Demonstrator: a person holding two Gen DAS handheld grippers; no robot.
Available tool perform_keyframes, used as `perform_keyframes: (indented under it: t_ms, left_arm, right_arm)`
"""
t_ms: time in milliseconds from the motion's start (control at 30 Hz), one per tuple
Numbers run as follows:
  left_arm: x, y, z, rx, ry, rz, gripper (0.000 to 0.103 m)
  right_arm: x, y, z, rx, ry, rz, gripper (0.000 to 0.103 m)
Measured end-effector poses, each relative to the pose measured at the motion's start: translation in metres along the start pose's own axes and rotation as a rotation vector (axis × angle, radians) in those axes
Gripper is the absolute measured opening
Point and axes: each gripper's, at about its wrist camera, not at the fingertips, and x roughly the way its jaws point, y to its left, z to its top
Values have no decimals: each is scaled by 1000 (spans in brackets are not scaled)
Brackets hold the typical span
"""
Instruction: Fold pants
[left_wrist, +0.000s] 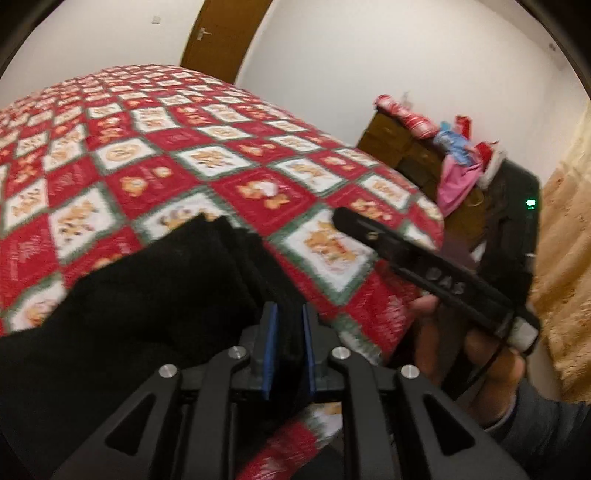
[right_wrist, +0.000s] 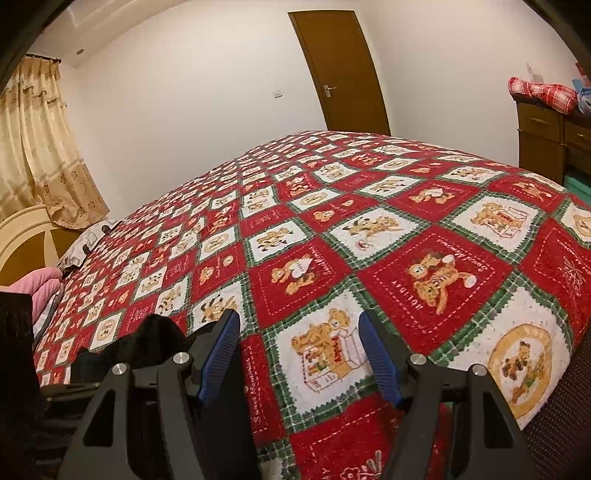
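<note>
- A bed covered by a red, white and green teddy-bear quilt (right_wrist: 369, 229) fills most of both views; its near corner drops off at the right of the left wrist view.
- White walls stand behind the bed, with a brown wooden door (right_wrist: 343, 70) shut in the far wall.
- Cream patterned curtains (right_wrist: 40, 147) hang at the left of the right wrist view, above a pale curved headboard (right_wrist: 22, 232).
- A wooden chest of drawers (right_wrist: 543, 136) stands past the bed's right side, with a red checked cloth (right_wrist: 543, 92) piled on top.
- The black pants (left_wrist: 155, 291) lie bunched on the quilt near the bed's front edge, one part lifted off it.
- The left gripper (left_wrist: 288, 332) is clamped on the black pants, a fold of dark cloth pinched between its blue pads.
- The right gripper (right_wrist: 299, 354) hangs just over the quilt with its jaws well apart and nothing between them; in the left wrist view a hand (left_wrist: 476, 362) holds it beside the bed's corner.
- A pink pillow (right_wrist: 46, 288) lies by the headboard.
</note>
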Motion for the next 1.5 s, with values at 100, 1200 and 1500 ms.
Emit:
perform_keyframes:
  t_ms: [100, 1200, 1500]
  left_arm:
    - [-8, -16, -1, 51, -42, -56, 17]
    - [-105, 102, -87, -279, -331, 285, 88]
    - [-110, 105, -87, -272, -345, 301, 94]
  right_arm:
    - [-3, -7, 4, 18, -14, -4, 68]
    - [5, 89, -47, -381, 279, 151, 14]
    - [-10, 80, -33, -381, 245, 122, 11]
